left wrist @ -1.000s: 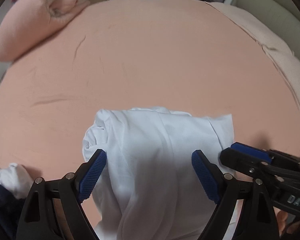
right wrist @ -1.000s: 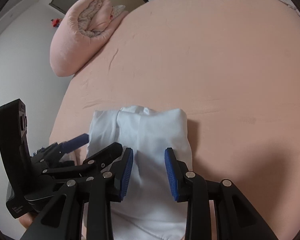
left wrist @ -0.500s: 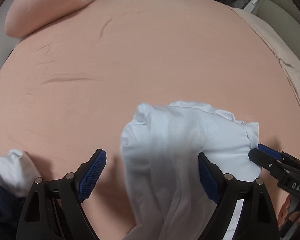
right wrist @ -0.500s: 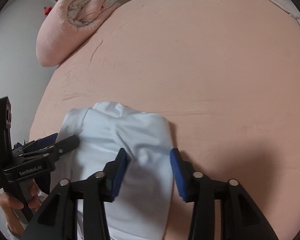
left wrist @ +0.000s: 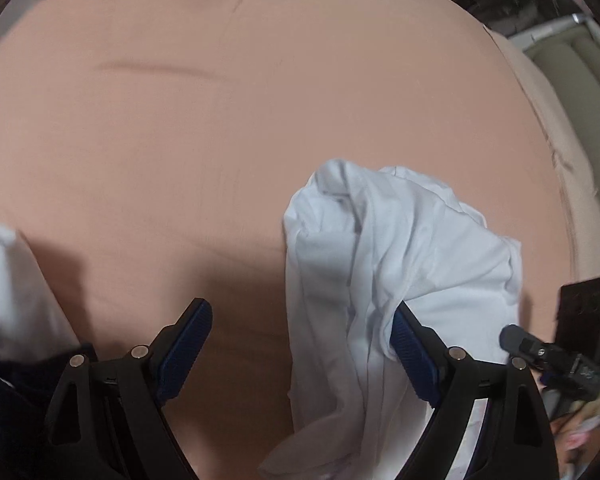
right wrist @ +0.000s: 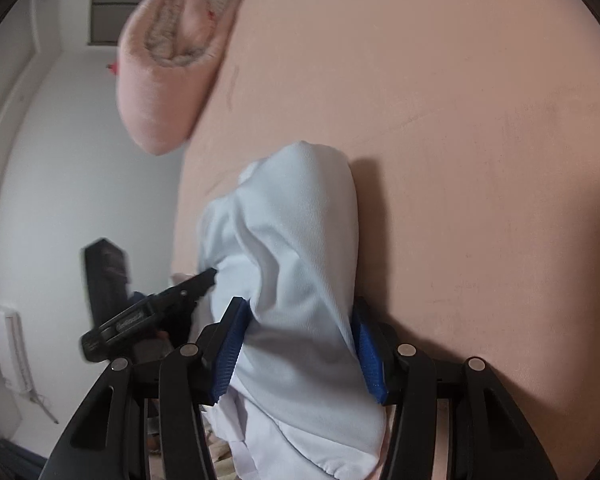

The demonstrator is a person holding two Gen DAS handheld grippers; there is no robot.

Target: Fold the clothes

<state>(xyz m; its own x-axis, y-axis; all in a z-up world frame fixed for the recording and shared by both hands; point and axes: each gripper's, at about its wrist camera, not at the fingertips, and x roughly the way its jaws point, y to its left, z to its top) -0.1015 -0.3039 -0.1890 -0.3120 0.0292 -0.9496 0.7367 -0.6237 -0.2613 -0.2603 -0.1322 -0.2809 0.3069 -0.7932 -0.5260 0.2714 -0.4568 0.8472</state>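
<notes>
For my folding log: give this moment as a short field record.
surface: pink bed sheet
garment: white shirt, bunched, lying on the sheet
left gripper: wide open, shirt draped over one finger
right gripper: jaws opening, shirt between them
other cloth: white piece at the left edge
far end: rolled pink blanket
</notes>
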